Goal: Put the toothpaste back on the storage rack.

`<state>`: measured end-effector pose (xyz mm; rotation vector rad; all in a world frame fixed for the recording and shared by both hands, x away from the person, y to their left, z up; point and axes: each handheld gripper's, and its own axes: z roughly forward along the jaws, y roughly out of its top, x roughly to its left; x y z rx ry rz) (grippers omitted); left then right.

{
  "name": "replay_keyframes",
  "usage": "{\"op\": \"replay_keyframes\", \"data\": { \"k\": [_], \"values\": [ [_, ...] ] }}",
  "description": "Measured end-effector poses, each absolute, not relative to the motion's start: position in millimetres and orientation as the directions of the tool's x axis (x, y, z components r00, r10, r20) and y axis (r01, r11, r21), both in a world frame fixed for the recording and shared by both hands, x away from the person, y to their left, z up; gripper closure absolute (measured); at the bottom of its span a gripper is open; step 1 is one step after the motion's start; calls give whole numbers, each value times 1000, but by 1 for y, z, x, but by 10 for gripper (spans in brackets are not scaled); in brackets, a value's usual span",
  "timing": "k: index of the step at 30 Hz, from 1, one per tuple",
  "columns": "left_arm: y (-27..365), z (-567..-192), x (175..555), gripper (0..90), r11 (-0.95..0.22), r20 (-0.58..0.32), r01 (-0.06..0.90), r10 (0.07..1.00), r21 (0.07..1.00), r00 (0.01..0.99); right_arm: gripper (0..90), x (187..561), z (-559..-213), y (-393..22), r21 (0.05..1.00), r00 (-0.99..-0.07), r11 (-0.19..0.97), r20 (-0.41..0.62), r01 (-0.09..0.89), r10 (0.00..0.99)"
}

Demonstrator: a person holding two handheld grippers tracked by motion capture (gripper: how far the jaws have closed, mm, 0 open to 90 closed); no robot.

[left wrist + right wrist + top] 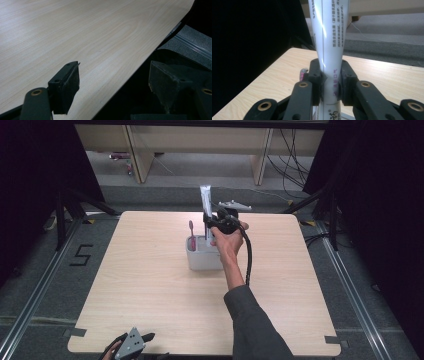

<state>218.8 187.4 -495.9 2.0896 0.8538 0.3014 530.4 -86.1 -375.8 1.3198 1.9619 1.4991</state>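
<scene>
White toothpaste tube (329, 37) is held upright, clamped low on its body by the right gripper (329, 85) (jaws pressed against both sides), above the grey holder (202, 257) near the table's (150, 285) far edge, mid-width. A pink toothbrush (191, 235) is stood in the holder's left part. The left gripper (112, 85) is parked at the near edge, left corner, jaws wide apart, nothing between.
</scene>
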Motion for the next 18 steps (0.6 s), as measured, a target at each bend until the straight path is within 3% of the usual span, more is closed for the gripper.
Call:
{"op": "replay_keyframes", "data": {
  "k": [18],
  "values": [
    [185,-497,218,245,-393,-109,477,672,786,733,754,528,-397,-89,891,-506,10,249,454,826]
  ]
}}
